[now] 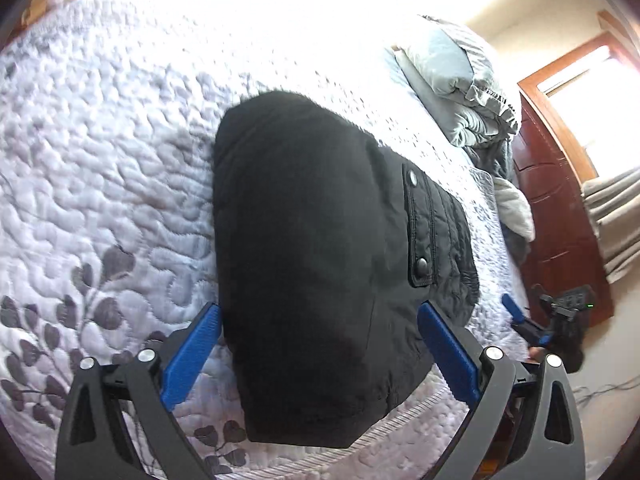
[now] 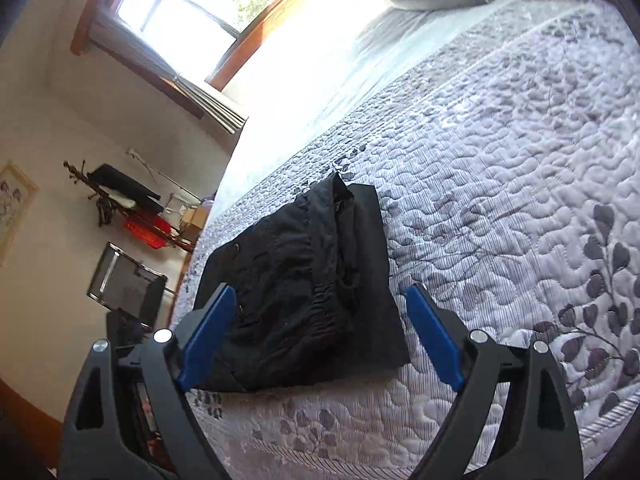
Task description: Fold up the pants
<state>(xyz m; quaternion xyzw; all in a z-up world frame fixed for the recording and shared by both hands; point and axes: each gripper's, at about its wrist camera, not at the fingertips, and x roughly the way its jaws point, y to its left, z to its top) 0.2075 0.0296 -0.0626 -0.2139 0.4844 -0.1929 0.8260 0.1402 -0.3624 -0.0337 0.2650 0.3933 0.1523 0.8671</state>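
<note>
The black pants (image 1: 320, 264) lie folded into a compact bundle on the quilted bedspread (image 1: 100, 140), a snap pocket flap facing up at the right. My left gripper (image 1: 320, 324) is open and hovers over the bundle's near end, blue fingers on either side, holding nothing. In the right wrist view the same pants (image 2: 304, 288) show their waistband end. My right gripper (image 2: 320, 304) is open over that end and empty. The right gripper also shows in the left wrist view (image 1: 520, 316) beyond the bed's edge.
Grey pillows and bedding (image 1: 464, 92) are piled at the bed's head. A red-brown wooden door (image 1: 560, 216) stands past the bed. A window (image 2: 208, 4), a coat rack with dark and red items (image 2: 132, 208) and a black chair (image 2: 128, 280) stand by the wall.
</note>
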